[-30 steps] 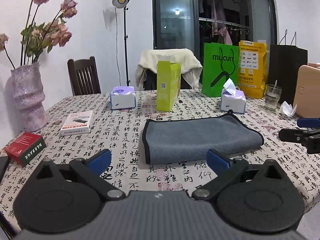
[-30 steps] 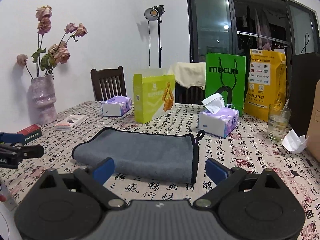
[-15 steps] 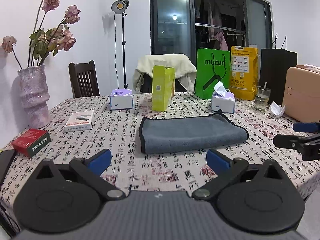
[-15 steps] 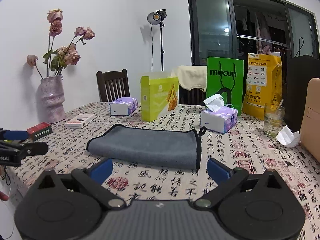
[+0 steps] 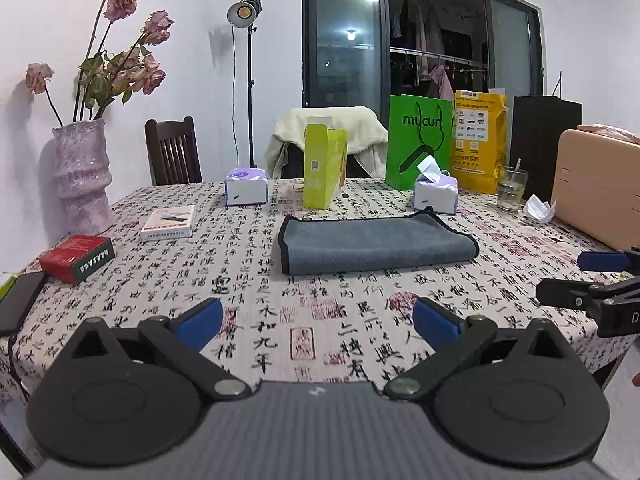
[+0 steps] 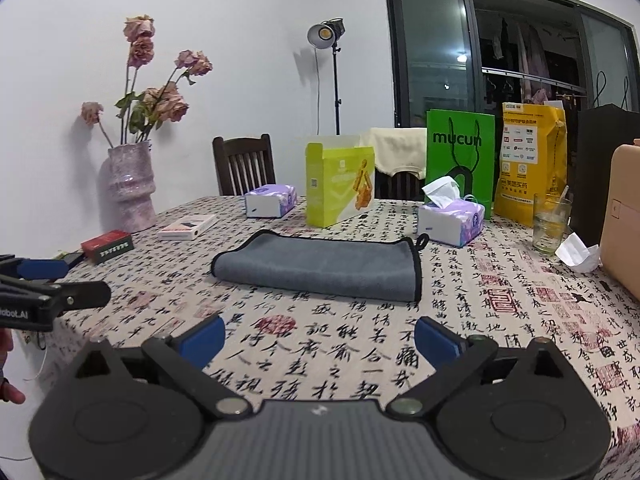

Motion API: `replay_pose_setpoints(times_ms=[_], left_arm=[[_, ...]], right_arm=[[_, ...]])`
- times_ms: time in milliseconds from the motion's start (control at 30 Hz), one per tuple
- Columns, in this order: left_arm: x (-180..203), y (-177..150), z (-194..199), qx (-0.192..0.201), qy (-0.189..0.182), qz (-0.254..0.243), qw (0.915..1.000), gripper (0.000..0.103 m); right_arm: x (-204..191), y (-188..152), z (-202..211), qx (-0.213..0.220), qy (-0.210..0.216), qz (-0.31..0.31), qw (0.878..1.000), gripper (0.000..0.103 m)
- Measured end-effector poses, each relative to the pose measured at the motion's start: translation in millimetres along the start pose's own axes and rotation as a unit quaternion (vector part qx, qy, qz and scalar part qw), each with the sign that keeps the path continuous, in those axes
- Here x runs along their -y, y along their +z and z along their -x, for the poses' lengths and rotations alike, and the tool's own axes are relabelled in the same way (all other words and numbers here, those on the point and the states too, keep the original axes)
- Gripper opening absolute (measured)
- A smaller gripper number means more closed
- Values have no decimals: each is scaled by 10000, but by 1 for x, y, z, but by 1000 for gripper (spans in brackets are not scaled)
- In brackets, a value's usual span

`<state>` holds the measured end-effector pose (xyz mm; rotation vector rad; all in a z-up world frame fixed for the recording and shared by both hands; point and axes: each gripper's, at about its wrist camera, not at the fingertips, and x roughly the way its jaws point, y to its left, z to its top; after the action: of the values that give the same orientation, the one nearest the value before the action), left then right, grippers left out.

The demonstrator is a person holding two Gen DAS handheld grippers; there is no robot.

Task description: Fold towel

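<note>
A grey towel [image 5: 372, 244] with black edging lies folded flat in the middle of the table; it also shows in the right wrist view [image 6: 324, 266]. My left gripper [image 5: 318, 322] is open and empty, held back over the near table edge, well short of the towel. My right gripper [image 6: 320, 338] is open and empty, also back from the towel. The right gripper shows at the right edge of the left wrist view [image 5: 588, 280]. The left gripper shows at the left edge of the right wrist view [image 6: 48, 284].
A table [image 5: 256, 332] with a calligraphy-print cloth carries two tissue packs [image 5: 436, 196], a yellow-green box [image 5: 322, 168], a white box [image 5: 169, 222], a red box [image 5: 78, 258], a phone [image 5: 18, 300], a vase [image 5: 82, 174], a glass [image 5: 511, 190], bags [image 5: 418, 148] and a tan case [image 5: 598, 186].
Both grippers have drawn back and up from the towel, which now looks smaller and farther away. The towel has not moved. Both grippers stay open.
</note>
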<state>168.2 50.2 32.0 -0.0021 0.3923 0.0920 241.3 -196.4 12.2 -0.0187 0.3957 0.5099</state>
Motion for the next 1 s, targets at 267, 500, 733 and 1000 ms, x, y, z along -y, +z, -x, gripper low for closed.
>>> replay_pose_setpoints(times_ms=[267,500,733,1000], left_arm=[[6,-15,27,120,-54,-81,9999,103],[12,-26,52,266,-113,-152,9995,103],[23,-34,69,448,-150,-284,9985,103],[29,-42,88,588,-191,-339,9975,103]], right_arm=[[-12,-13,25,112,37,58,9999,101],[-23,-30,48,131,44,56,9999,101],[-35,-45,67,75,52,1,10000,101],[-45,-52,92,179,66,101,9998,102]])
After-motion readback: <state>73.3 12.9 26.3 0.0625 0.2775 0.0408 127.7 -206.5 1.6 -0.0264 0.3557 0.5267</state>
